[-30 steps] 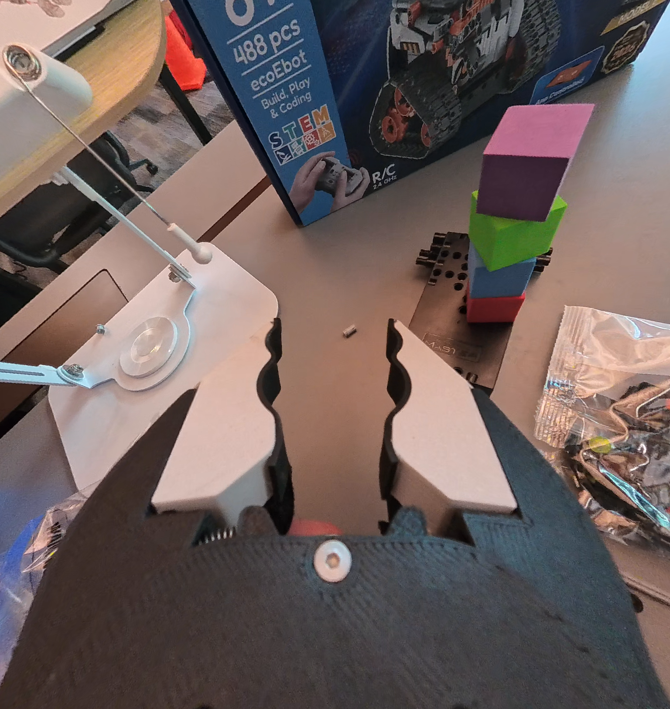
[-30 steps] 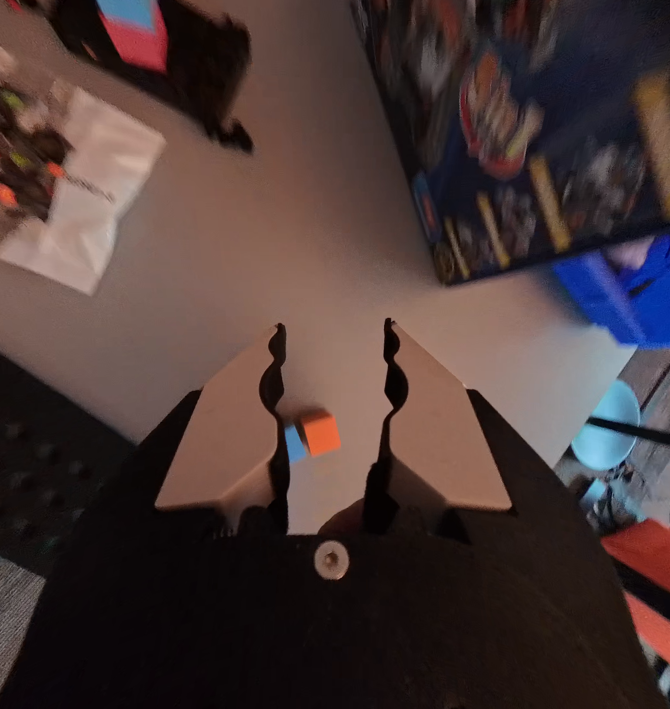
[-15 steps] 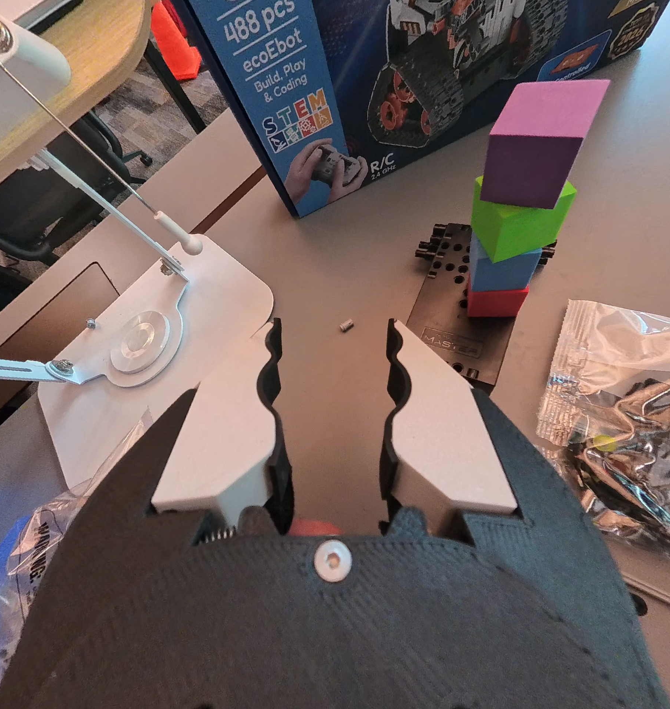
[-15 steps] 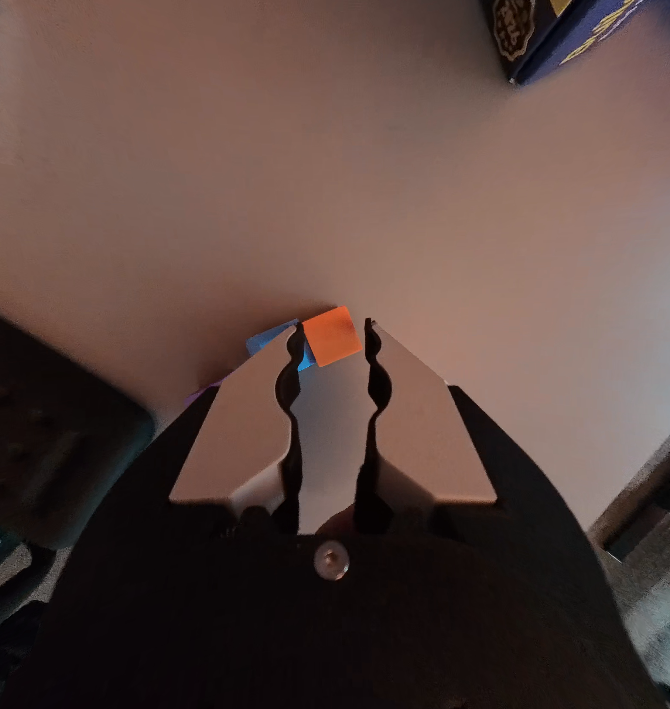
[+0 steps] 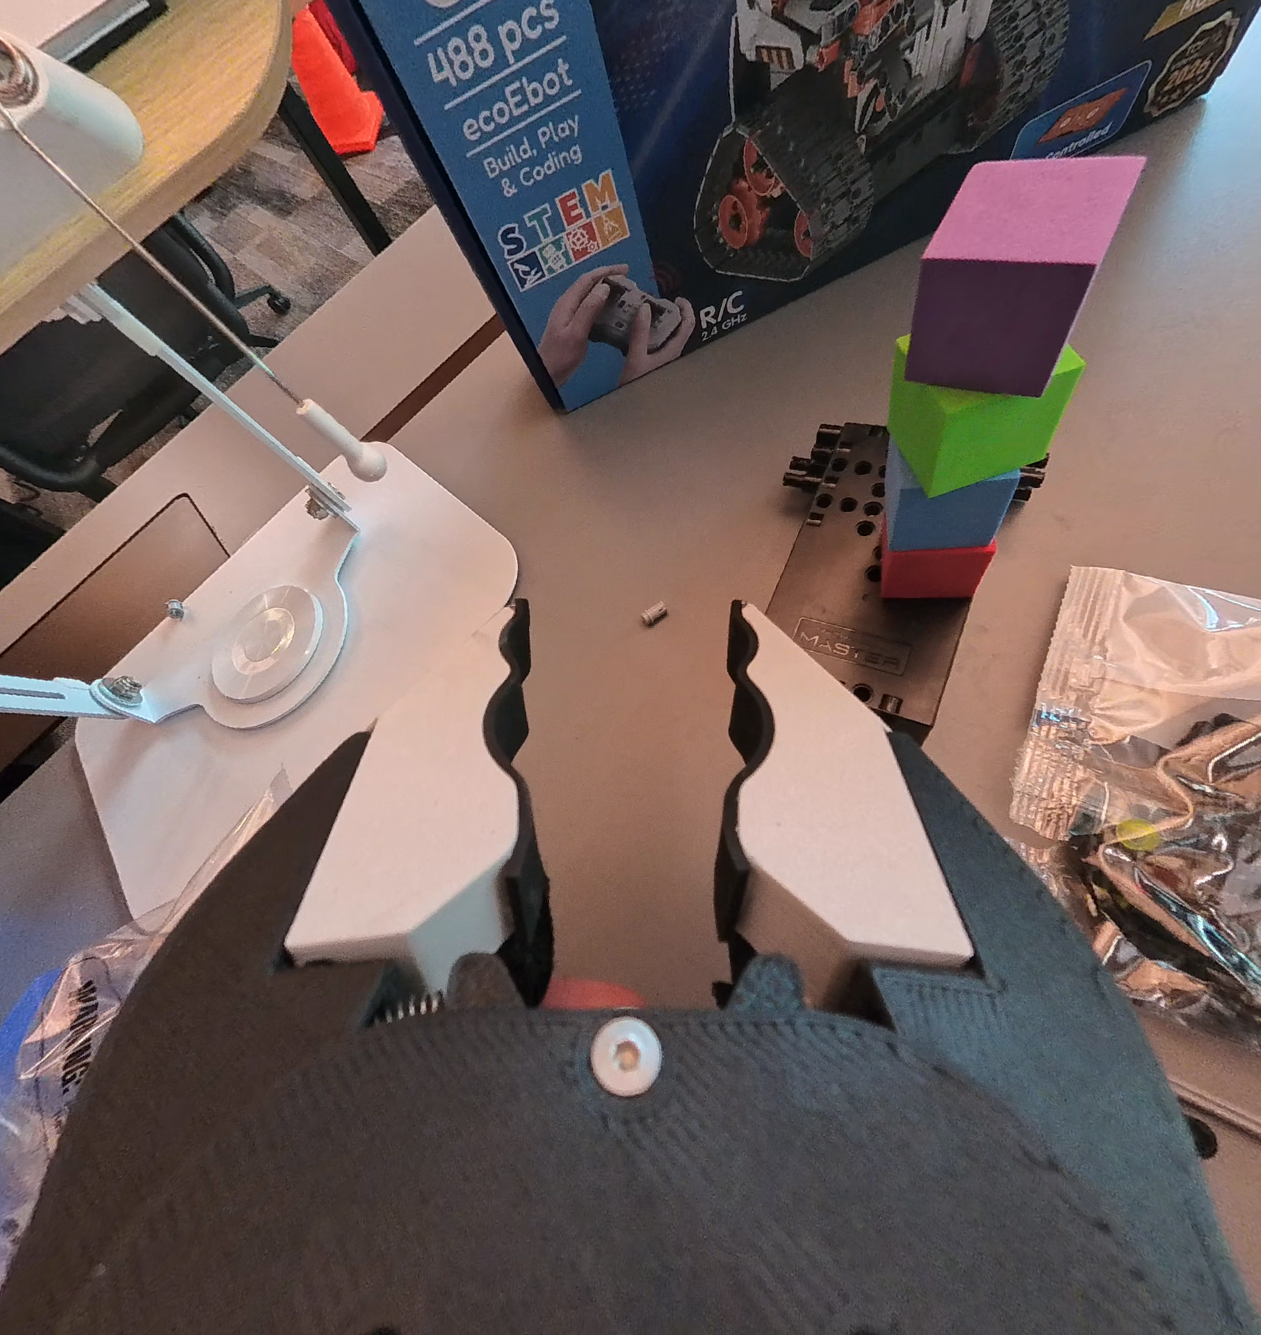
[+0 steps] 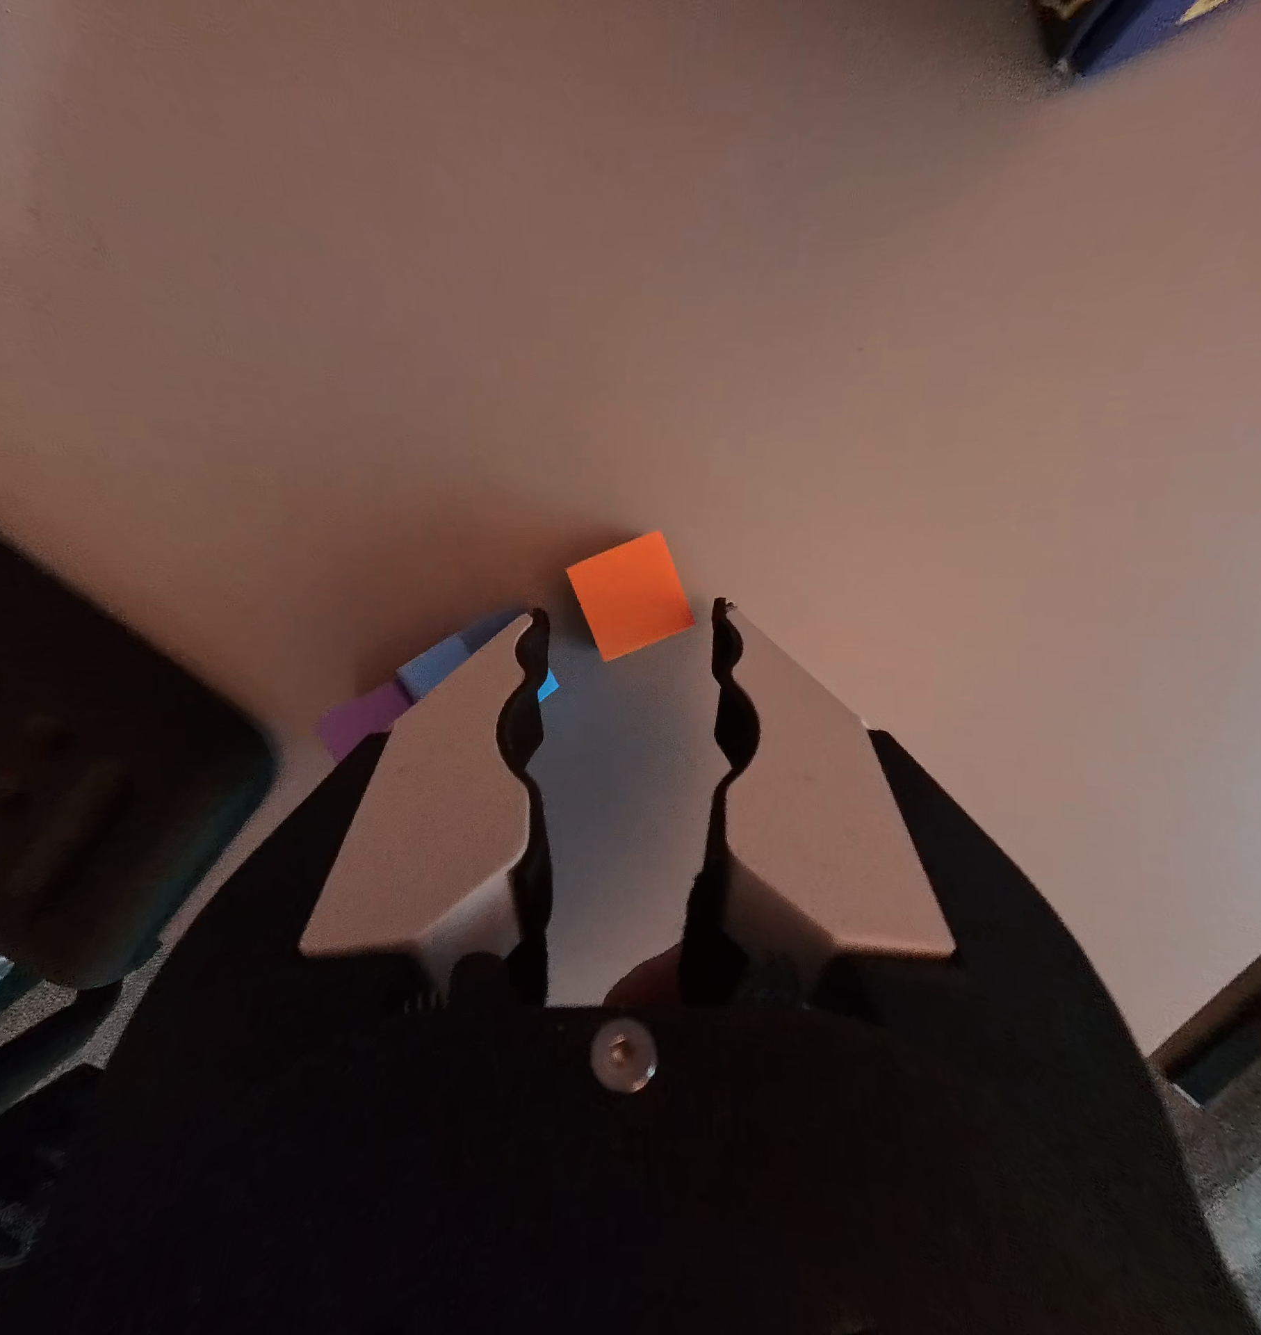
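A: Where do things stand?

B: Biggest first: the grey table [image 5: 685, 462] has a blue toy box [image 5: 794, 144] at its far side, a white lamp base [image 5: 288, 650] to the left and a bag of parts [image 5: 1176, 795] to the right. A four-cube tower [image 5: 974, 404] stands on a black plate [image 5: 851, 636].

A: And the grippers?

B: The left gripper [image 5: 627, 614] hangs with fingers apart, holding nothing. The right gripper [image 6: 627, 614] is spread and empty too, with the orange cube [image 6: 629, 594] just beyond its tips and bare tabletop past that.
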A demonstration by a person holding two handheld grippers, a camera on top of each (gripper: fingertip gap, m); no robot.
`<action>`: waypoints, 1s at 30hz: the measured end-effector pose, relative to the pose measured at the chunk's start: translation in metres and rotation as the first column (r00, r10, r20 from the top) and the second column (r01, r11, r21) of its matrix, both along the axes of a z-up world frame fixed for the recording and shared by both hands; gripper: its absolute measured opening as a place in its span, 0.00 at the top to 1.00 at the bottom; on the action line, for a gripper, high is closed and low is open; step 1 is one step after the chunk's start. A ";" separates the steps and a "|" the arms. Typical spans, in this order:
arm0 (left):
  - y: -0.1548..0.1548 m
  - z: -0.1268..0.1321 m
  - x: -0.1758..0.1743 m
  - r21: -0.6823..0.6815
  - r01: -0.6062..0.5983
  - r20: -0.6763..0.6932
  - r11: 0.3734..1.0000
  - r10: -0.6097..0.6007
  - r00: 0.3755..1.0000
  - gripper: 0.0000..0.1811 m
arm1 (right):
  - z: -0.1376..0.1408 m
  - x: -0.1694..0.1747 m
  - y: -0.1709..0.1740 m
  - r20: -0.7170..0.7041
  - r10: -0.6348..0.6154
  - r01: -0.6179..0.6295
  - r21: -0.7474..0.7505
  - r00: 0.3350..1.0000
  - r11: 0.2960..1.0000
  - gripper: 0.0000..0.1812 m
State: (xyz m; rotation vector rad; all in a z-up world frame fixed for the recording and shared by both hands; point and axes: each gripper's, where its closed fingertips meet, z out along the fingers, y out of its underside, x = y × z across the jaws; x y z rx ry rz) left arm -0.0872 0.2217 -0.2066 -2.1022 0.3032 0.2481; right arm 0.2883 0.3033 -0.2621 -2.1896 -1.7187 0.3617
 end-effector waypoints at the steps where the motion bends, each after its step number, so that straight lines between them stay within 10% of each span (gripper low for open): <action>1: 0.000 0.000 0.000 0.001 -0.001 0.001 1.000 0.001 1.000 0.71 | -0.001 -0.002 -0.001 -0.002 0.012 -0.012 0.004 1.000 1.000 0.77; 8: 0.000 0.000 -0.003 0.002 -0.009 0.003 1.000 0.009 1.000 0.71 | 0.024 -0.029 0.004 -0.111 0.015 -0.007 0.072 0.994 0.997 0.84; 13: 0.001 -0.001 -0.003 -0.003 -0.010 0.000 1.000 0.010 1.000 0.71 | 0.085 -0.119 -0.034 -0.329 0.162 -0.136 0.102 0.930 0.986 0.84; 22: -0.001 0.004 -0.005 0.011 -0.011 0.006 1.000 0.011 1.000 0.71 | 0.134 -0.250 -0.074 -0.280 0.385 -0.329 0.229 0.879 0.916 0.84; 30: -0.001 0.010 -0.003 0.027 -0.005 0.011 1.000 0.004 1.000 0.71 | 0.136 -0.286 -0.074 -0.212 0.390 -0.356 0.181 0.896 0.917 0.84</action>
